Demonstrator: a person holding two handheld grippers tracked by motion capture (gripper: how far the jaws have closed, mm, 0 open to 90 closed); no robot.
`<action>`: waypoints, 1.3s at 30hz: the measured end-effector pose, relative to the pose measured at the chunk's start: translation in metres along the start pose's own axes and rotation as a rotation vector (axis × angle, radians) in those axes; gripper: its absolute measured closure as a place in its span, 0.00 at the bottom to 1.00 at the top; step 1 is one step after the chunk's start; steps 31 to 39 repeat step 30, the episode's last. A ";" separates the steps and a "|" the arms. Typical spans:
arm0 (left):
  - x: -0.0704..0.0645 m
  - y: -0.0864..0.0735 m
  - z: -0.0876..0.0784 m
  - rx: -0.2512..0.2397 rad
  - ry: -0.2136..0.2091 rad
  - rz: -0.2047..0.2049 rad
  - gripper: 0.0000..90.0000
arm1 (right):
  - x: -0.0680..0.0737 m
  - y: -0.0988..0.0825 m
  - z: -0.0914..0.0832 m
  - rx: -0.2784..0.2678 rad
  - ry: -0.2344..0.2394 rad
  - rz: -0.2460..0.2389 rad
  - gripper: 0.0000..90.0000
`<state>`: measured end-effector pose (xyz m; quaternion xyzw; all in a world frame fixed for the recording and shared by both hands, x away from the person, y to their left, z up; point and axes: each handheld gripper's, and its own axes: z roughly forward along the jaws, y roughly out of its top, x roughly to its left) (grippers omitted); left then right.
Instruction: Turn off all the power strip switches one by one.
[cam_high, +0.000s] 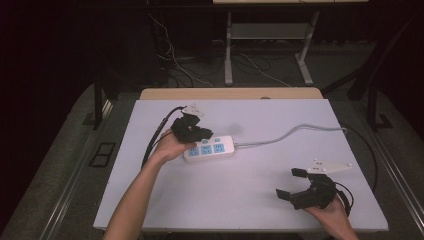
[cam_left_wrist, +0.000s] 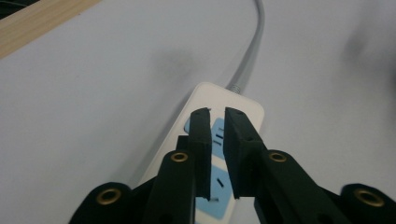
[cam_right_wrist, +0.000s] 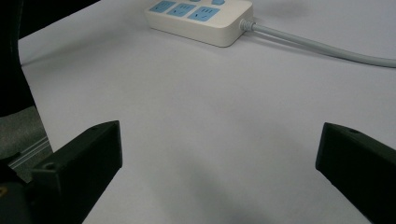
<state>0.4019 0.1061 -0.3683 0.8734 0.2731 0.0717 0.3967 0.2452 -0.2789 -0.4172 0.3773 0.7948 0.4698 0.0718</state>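
Both forearms are bare, no sleeves. The left gripper (cam_left_wrist: 215, 116) is black, with brass-ringed screw holes (four show) and a black cable. The right gripper (cam_high: 295, 183) carries a grey three-cornered plate.

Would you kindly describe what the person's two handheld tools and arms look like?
Both tools are matte black with two blocky jaws. The left tool has brass-coloured rivets at its linkage joints, and a black cable trails from it. The right tool carries a pale three-cornered plate with small white dots, plus a looping black cable. Both forearms are bare, with no sleeves.
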 end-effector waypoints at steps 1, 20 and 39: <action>-0.001 -0.003 -0.004 -0.013 0.004 -0.008 0.85 | 0.000 0.000 0.000 -0.001 0.000 0.000 0.00; -0.041 -0.071 -0.050 -0.141 0.009 -0.099 0.24 | 0.002 0.001 0.000 -0.006 0.003 0.001 0.00; -0.063 -0.108 -0.063 -0.213 -0.024 -0.153 0.00 | 0.002 0.001 -0.001 -0.012 -0.001 0.002 0.00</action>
